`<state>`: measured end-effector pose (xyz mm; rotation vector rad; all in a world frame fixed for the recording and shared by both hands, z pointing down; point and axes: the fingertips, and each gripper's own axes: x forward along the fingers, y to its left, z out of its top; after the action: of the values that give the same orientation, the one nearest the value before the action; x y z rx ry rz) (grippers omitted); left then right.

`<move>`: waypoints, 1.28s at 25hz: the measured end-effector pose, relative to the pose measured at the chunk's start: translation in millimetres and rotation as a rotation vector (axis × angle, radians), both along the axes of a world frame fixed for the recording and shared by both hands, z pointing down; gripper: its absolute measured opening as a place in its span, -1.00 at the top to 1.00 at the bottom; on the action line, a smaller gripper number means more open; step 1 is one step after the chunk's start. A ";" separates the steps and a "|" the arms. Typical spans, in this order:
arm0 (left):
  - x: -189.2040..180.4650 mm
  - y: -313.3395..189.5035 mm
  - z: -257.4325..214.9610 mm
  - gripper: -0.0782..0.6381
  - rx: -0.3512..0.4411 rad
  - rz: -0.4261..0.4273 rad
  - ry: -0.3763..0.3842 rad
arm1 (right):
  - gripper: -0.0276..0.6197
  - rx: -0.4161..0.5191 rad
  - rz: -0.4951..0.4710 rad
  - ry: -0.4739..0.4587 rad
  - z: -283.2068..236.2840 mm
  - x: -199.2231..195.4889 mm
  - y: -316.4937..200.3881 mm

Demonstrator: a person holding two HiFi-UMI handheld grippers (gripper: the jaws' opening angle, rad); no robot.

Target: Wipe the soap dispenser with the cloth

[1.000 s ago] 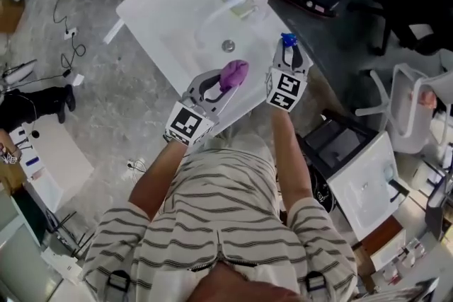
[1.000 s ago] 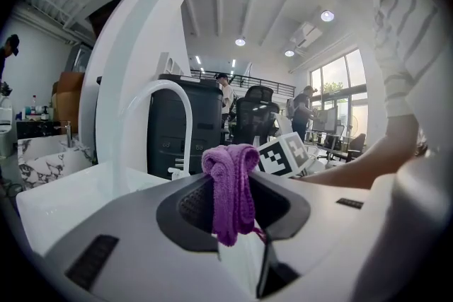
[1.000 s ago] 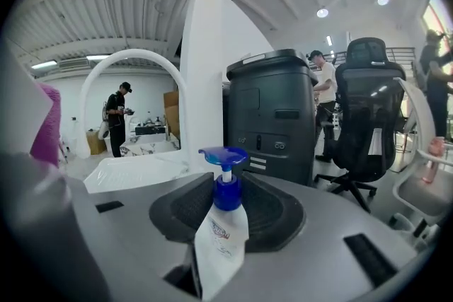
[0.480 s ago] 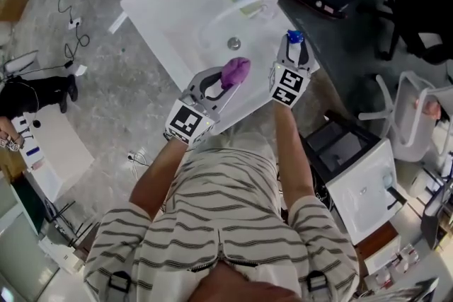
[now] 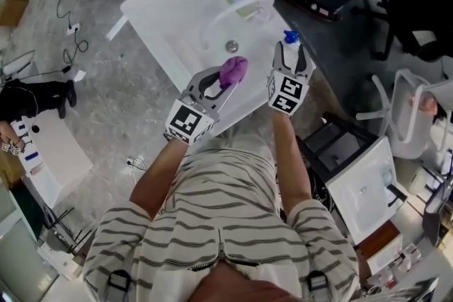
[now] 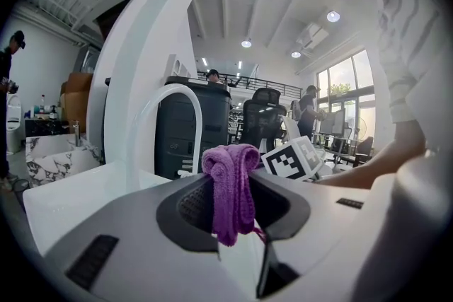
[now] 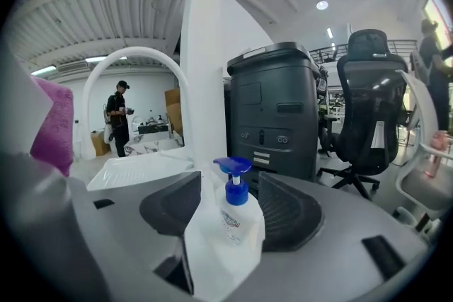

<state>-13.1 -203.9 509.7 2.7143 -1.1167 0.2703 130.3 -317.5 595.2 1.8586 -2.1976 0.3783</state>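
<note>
On the white counter [image 5: 159,7], as I see it from the operator's feed:

1. Soap dispenser [image 7: 236,212]: clear bottle with a blue pump, upright near the counter's right front edge. It stands between the jaws of my right gripper [image 5: 289,60]. Those jaws have just been opening, and both pads now sit clear of the bottle, so nothing is gripped.
2. Cloth [image 5: 233,71]: purple and bunched, with one end hanging down. My left gripper [image 5: 221,87] has it clamped between closed jaws, held over the basin near the drain [image 5: 231,47]. It is to the left of the dispenser and apart from it.
3. Faucet [image 5: 237,9]: white and arched, beyond both grippers.
</note>
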 end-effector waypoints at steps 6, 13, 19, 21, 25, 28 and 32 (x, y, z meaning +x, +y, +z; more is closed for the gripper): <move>-8.6 7.0 -9.3 0.46 0.023 -0.047 0.023 | 0.35 0.017 -0.035 -0.040 -28.2 -7.6 31.0; -12.3 18.4 -22.4 0.46 0.047 -0.072 0.042 | 0.84 0.085 -0.080 -0.071 -79.2 -24.0 69.3; -17.4 30.7 -33.9 0.46 0.068 -0.078 0.051 | 0.89 0.136 -0.131 -0.099 -117.3 -43.7 100.7; -19.8 35.8 -38.3 0.46 0.078 -0.079 0.054 | 0.89 0.147 -0.145 -0.100 -126.9 -50.2 110.9; -22.4 44.4 -46.3 0.46 0.095 -0.075 0.057 | 0.89 0.167 -0.166 -0.100 -141.0 -57.6 126.8; -22.0 50.1 -50.8 0.46 0.108 -0.069 0.058 | 0.89 0.170 -0.170 -0.128 -148.6 -59.3 136.1; -20.1 61.5 -55.3 0.46 0.123 -0.059 0.060 | 0.89 0.177 -0.165 -0.148 -157.3 -59.3 150.1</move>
<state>-33.2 -142.5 454.3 2.7692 -1.2318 0.1137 71.0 -167.4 438.0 1.7666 -2.5385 0.3074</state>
